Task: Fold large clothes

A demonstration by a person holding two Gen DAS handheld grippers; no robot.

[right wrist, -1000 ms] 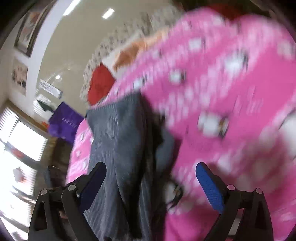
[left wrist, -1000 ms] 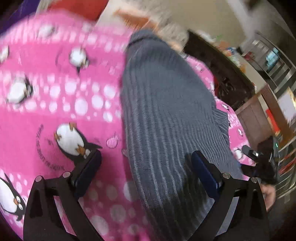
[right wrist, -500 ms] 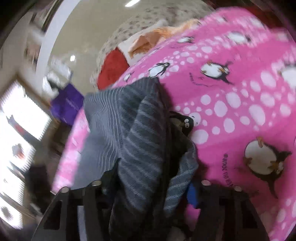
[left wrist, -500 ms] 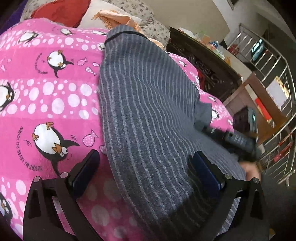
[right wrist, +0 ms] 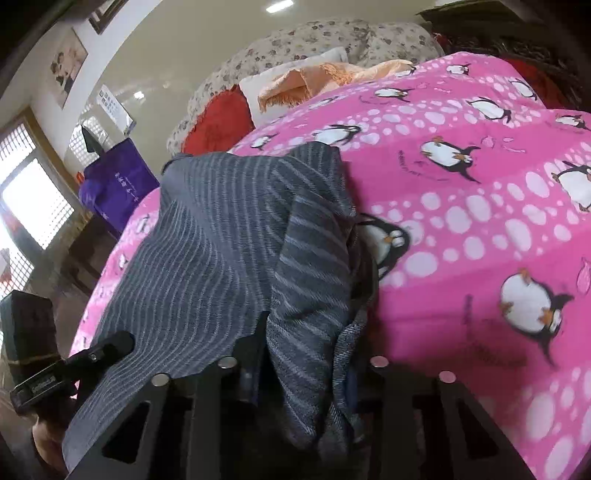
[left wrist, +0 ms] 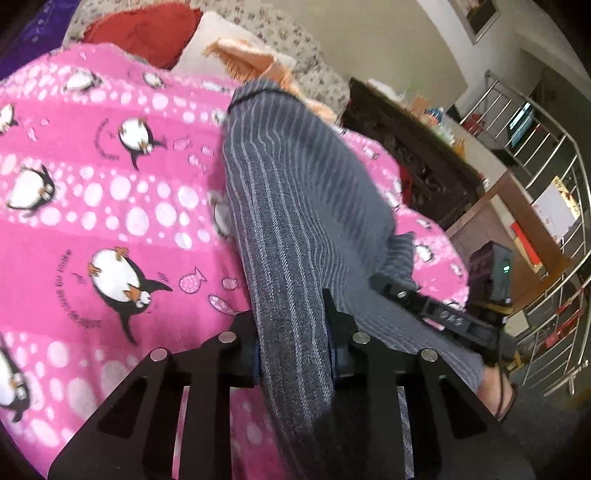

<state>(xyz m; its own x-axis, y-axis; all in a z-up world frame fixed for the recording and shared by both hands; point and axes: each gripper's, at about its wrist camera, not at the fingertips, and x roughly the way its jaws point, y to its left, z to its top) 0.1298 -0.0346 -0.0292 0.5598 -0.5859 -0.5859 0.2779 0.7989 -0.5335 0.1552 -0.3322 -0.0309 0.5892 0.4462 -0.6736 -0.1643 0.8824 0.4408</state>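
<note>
A grey striped garment (left wrist: 295, 177) lies lengthwise on a pink penguin blanket (left wrist: 110, 184). My left gripper (left wrist: 291, 326) is at its near end, jaws closing, with a bunched fold of the grey fabric pinched between the pads. In the right wrist view the same garment (right wrist: 221, 240) lies on the blanket (right wrist: 480, 221). My right gripper (right wrist: 310, 354) is closing on a gathered bundle at the garment's other near corner. Each gripper shows in the other's view: the right gripper (left wrist: 424, 306) and the left gripper (right wrist: 92, 356).
A red pillow (left wrist: 140, 33), a white pillow and an orange fringed cloth (left wrist: 251, 59) lie at the bed's head. A dark wooden cabinet (left wrist: 417, 158) and metal railing (left wrist: 546, 184) stand right of the bed. A purple bag (right wrist: 114, 184) sits left. A sandalled foot (left wrist: 498, 387) stands nearby.
Both grippers went from wide open to pinched on the grey garment. The right one swung across to the garment's near corner and levelled out. The fabric now rises into bunched folds.
</note>
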